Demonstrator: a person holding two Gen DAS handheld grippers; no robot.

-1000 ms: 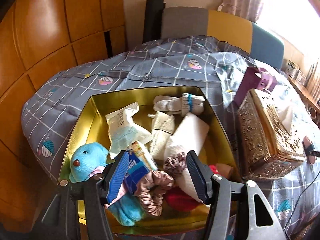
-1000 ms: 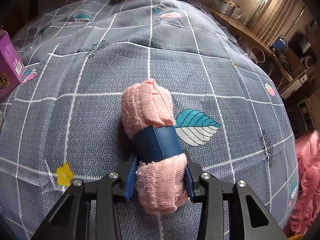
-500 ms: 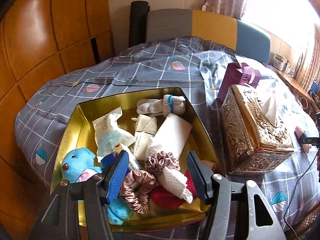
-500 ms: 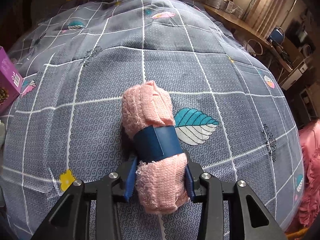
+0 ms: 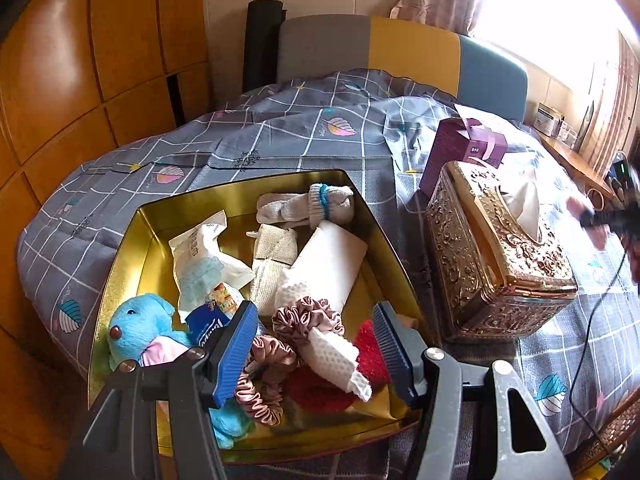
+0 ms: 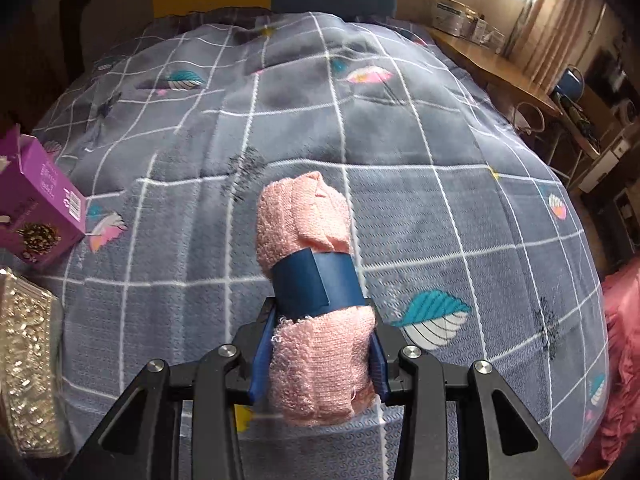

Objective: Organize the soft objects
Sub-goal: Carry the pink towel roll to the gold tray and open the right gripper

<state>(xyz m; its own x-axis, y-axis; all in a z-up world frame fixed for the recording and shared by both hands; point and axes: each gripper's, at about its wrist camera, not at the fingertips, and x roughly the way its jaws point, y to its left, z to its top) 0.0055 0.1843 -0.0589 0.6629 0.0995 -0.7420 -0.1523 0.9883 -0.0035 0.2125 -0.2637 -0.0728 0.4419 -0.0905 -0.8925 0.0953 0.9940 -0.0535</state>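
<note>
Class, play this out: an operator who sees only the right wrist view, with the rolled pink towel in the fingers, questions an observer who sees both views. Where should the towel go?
Operator: Is there a container?
Observer: Yes, an open gold tin on the bed.
Operator: What lies inside?
Observer: A blue plush toy, scrunchies, rolled socks.
Operator: And the left gripper?
Observer: The left gripper hovers open above the tin, holding nothing.

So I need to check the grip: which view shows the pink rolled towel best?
The right wrist view: the pink rolled towel fills the centre, clamped between the right gripper fingers. The left wrist view shows only a blurred pink smear at its right edge.
</note>
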